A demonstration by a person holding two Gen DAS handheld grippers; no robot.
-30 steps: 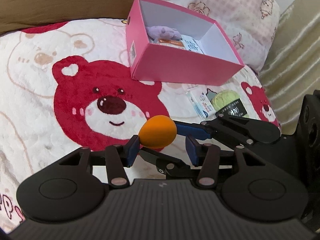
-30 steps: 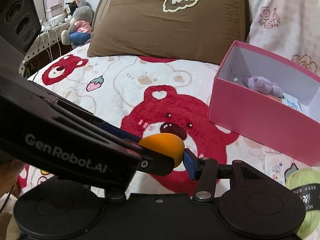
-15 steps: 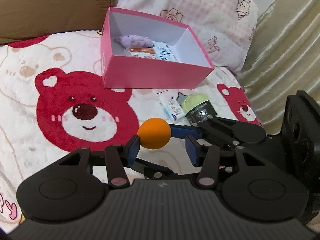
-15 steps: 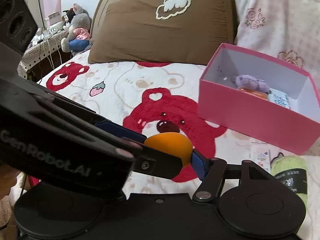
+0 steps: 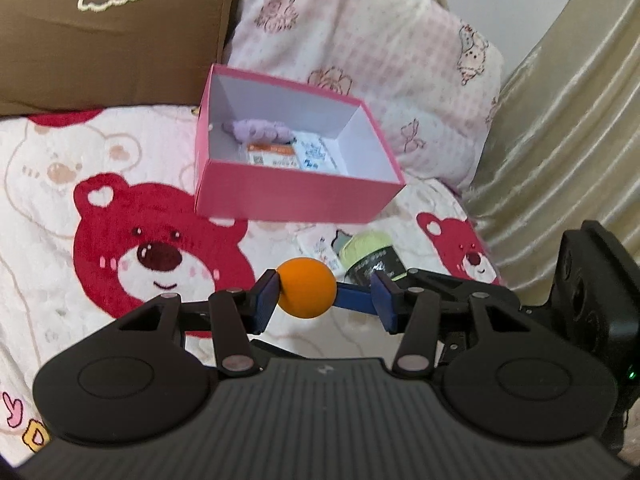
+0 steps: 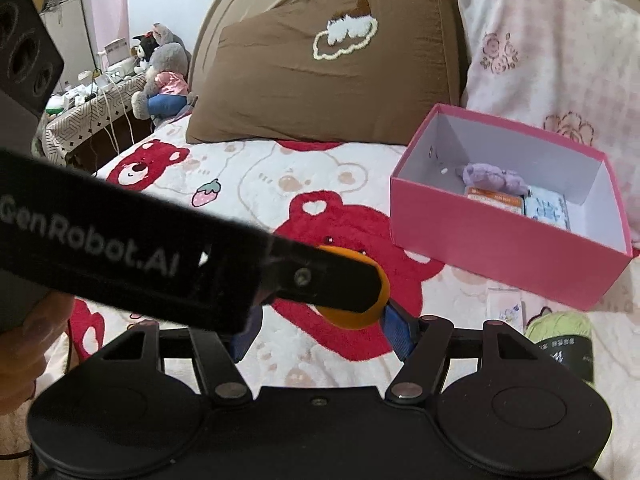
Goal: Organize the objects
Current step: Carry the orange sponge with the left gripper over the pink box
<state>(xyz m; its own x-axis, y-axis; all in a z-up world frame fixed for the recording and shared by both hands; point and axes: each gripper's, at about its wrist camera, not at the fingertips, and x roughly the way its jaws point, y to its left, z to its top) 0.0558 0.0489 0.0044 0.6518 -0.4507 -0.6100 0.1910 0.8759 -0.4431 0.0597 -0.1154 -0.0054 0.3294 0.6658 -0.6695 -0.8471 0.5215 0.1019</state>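
An orange ball (image 5: 306, 294) hangs above the bear blanket. It rests against the left pad of my left gripper (image 5: 324, 300), whose right pad stands clear of it. The gap is filled by a blue finger (image 5: 354, 298) of my right gripper, its tip touching the ball's other side. In the right wrist view the left gripper's black finger (image 6: 320, 280) hides most of the ball (image 6: 352, 320). My right gripper (image 6: 320, 332) is open, with only its right pad at the ball. The open pink box (image 5: 296, 196) (image 6: 500, 256) lies beyond and holds a purple plush (image 5: 256, 130) and packets.
A green yarn skein (image 5: 370, 256) (image 6: 560, 328) and a small packet (image 5: 320, 248) lie on the blanket in front of the box. A brown pillow (image 6: 320, 80) and a pink pillow (image 5: 360, 48) stand behind. A curtain (image 5: 560, 140) hangs at the right, and a cluttered side table (image 6: 100, 112) stands far left.
Both grippers have risen with the ball between them, so the box now sits farther off in both views. The right gripper's jaws stand wider than a second ago.
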